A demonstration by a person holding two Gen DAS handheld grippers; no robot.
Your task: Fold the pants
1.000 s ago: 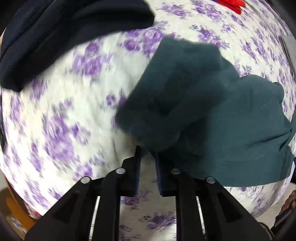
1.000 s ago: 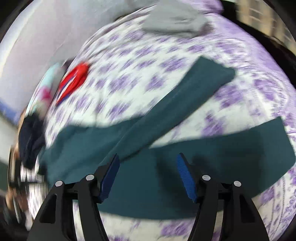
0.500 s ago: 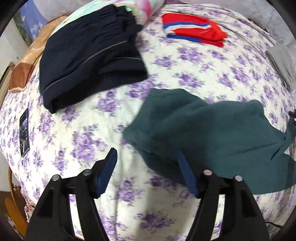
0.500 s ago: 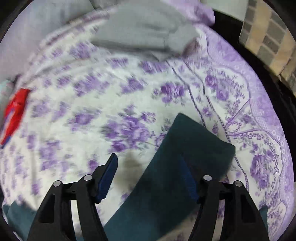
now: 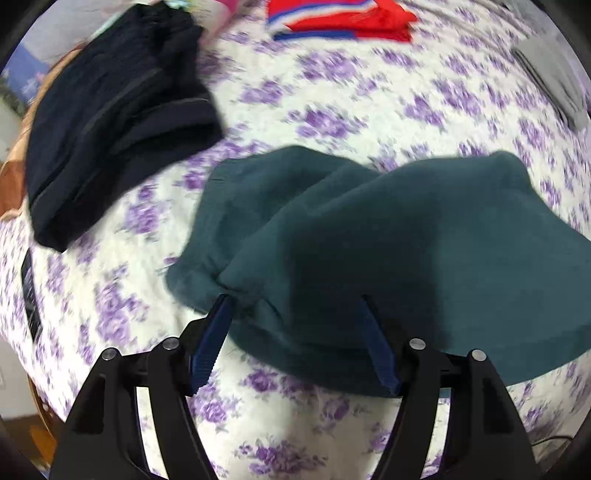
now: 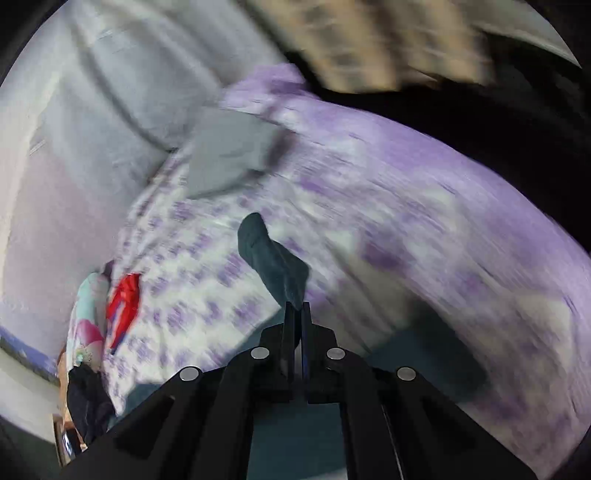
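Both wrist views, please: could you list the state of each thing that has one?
Teal pants: partly folded on the bed, one end lifted.
Left claw: open, over the pants' near edge.
Right claw: shut on a pants end.
Navy garment: folded.
Red garment: folded.
Grey garment: folded.

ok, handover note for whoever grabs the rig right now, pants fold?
Left gripper: open, holding nothing, just above the near edge of the teal pants.
Right gripper: shut on a pants leg end, lifted off the bedsheet.
Pants: bunched in the middle of the bed, one layer lapped over another, not flat.
Done: a rough first fold at most.
Left: probably carry the held leg over, lay it down, smooth, fold again.
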